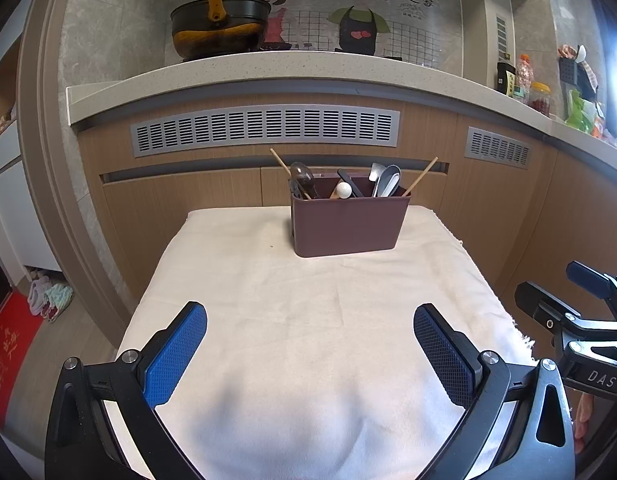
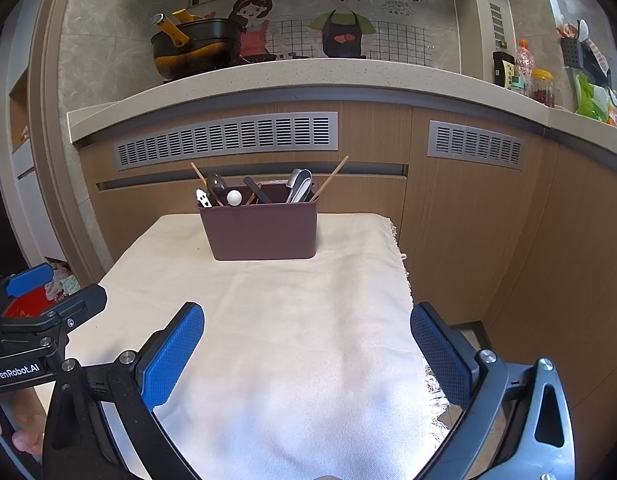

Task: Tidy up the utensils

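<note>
A brown utensil holder (image 1: 348, 226) stands at the far end of a table covered with a cream cloth (image 1: 308, 320). It holds chopsticks (image 1: 420, 176), metal spoons (image 1: 386, 182), a dark ladle (image 1: 300, 174) and a white-knobbed utensil (image 1: 343, 190). It also shows in the right wrist view (image 2: 264, 230). My left gripper (image 1: 310, 354) is open and empty, low over the near part of the cloth. My right gripper (image 2: 307, 354) is open and empty, over the cloth's near right side (image 2: 288, 320).
A kitchen counter (image 1: 268, 64) runs behind the table, with a black and yellow pot (image 1: 218, 26) on the left and bottles and jars (image 1: 528, 80) on the right. Wooden cabinets with vents (image 1: 264, 130) stand below. The cloth's fringed right edge (image 2: 404, 272) hangs off the table.
</note>
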Demonstrator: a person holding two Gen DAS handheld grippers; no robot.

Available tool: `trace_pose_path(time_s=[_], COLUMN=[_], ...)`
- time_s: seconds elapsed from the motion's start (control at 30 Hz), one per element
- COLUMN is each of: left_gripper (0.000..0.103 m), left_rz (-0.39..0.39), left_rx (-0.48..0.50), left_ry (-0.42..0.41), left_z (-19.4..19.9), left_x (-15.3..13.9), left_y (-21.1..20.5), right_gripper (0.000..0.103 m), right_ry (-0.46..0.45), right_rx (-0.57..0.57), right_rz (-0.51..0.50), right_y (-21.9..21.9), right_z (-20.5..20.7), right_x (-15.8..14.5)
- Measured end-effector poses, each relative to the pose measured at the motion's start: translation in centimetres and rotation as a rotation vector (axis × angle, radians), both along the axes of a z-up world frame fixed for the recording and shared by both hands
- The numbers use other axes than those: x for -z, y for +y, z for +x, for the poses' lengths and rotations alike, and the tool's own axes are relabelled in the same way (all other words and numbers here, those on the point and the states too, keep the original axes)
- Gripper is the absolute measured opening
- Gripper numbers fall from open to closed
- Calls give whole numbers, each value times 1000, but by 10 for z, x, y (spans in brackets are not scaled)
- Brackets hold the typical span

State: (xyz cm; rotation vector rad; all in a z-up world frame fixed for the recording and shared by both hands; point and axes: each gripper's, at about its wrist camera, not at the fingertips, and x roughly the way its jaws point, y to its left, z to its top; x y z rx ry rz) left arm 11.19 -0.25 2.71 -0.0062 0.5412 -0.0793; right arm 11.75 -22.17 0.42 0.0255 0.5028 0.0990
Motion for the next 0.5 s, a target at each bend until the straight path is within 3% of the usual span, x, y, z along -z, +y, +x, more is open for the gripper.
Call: trace_pose_path(time_s=[0.5], left_gripper=[103], left_rz=[-2], left_rx=[1], left_ry=[-1], left_z=[-3], left_x=[-2], left_y=[0], right_gripper=[103], right_ry=[1], right_rx=[-2], right_rz=[3], right_y=[0], right_z=[0], right_x=[1])
